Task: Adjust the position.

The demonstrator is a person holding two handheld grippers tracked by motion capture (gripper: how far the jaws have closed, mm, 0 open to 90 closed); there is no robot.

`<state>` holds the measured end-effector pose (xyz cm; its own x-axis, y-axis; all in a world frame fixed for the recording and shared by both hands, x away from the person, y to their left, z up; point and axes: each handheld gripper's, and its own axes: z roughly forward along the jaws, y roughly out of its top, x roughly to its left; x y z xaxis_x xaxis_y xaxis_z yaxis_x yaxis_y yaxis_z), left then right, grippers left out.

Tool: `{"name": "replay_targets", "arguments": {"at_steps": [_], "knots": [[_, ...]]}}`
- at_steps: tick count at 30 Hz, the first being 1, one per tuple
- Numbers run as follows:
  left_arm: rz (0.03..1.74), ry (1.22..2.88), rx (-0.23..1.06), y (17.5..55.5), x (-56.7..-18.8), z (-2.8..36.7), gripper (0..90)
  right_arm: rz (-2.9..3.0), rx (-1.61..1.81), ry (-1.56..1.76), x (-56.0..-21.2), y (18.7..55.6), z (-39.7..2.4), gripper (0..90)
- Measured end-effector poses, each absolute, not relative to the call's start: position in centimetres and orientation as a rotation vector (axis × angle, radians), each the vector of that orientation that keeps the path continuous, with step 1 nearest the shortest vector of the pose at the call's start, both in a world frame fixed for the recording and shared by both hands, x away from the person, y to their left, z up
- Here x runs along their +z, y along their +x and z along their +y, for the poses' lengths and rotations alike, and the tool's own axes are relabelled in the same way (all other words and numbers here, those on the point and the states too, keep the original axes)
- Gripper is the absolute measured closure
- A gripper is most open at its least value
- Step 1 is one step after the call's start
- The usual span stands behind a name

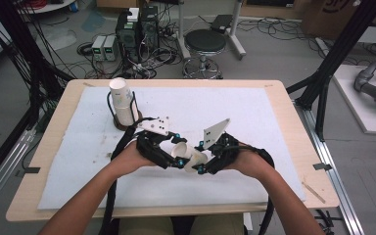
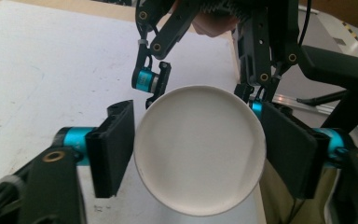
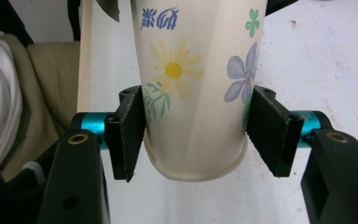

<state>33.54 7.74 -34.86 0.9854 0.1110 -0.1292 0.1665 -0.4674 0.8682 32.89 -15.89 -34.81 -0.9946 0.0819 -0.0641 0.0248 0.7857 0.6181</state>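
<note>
1. The right tongs (image 3: 193, 135) are gripping the flowered paper cup (image 3: 200, 79) near its rim; the flowers are showing in the right gripper view.
2. The left tongs (image 2: 198, 154) are clamping its white base above the table (image 1: 274, 98).
3. A cup stack (image 1: 122, 103) is standing well behind.

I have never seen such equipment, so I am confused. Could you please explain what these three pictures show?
A person holds a hand-held tool with two black jaws in each hand. One camera looks down from above; one more rides on each tool.

The left gripper and the right gripper meet at one white paper cup with printed flowers. The right one clamps its wall. The left one's jaws flank the round end facing its camera; contact is unclear.

Behind, a stack of white paper cups stands on the white sheet covering the wooden table.
</note>
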Motion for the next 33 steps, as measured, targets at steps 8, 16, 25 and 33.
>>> {"name": "replay_targets", "arguments": {"at_steps": [8,16,25,33], "knots": [[0.166,2.093,-0.056,33.5,-35.0,7.7,36.9,2.933,0.923,0.063,-35.0,32.9,-15.4,40.5],[0.176,2.062,-0.046,33.6,-35.1,8.0,37.4,2.905,0.959,0.094,-34.9,32.9,-15.5,30.1],[0.218,1.908,-0.045,33.7,-35.2,9.4,37.4,2.758,1.274,0.268,-34.2,33.2,-17.9,21.1],[0.229,1.807,-0.016,33.6,-35.4,10.7,37.4,2.617,1.467,0.334,-34.6,32.7,-19.7,21.1]]}}
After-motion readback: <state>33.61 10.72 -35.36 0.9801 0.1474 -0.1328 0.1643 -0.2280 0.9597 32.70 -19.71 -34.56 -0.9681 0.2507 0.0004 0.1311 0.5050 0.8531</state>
